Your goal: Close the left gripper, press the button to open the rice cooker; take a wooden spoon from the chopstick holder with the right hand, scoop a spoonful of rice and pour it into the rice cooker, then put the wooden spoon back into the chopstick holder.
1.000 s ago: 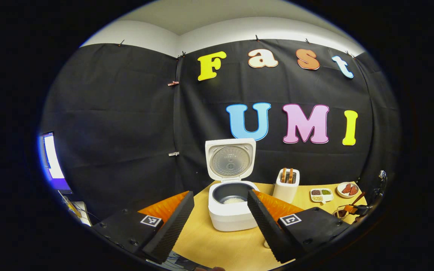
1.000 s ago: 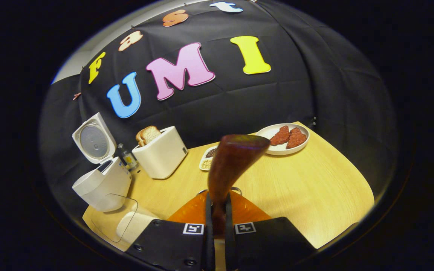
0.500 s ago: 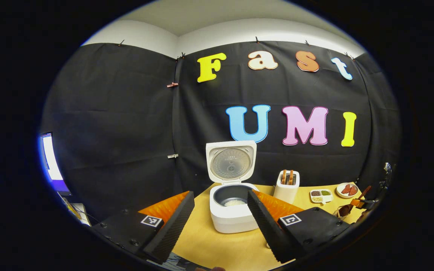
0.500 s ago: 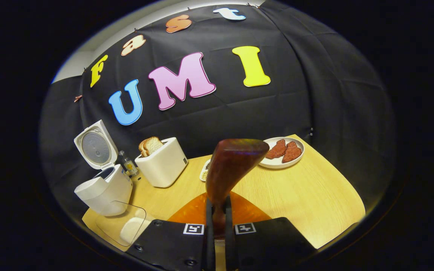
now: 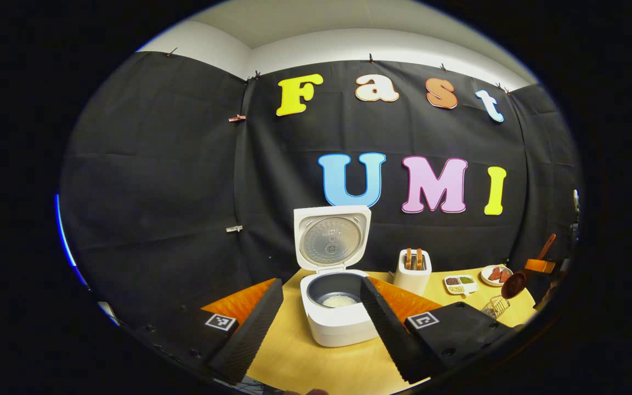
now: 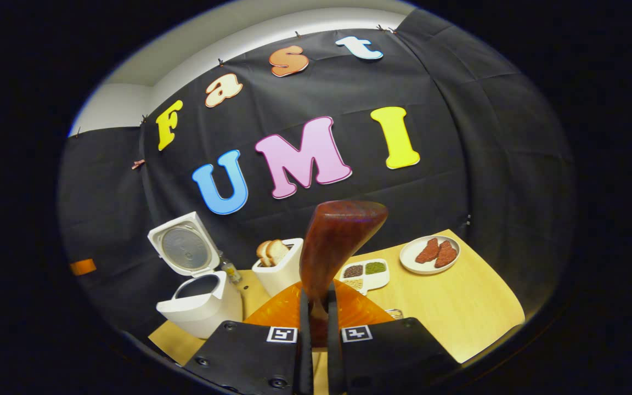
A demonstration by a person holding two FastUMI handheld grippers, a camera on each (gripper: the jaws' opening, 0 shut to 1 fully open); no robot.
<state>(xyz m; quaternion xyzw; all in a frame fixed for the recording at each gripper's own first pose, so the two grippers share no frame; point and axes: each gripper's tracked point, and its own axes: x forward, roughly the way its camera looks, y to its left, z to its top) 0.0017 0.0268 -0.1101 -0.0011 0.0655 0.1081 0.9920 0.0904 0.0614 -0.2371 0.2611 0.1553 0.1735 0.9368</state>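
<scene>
Right claw [image 6: 316, 323] clamped on wooden spoon [image 6: 335, 241], dark reddish-brown, glossy bowl up; left claw [image 5: 319, 323] open.

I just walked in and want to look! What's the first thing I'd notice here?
Probably the wooden spoon, held upright close to the camera with the right gripper shut on its handle. Next, the white rice cooker at the table's left end, lid up, with a little rice in its pot, framed by the open left gripper.
</scene>
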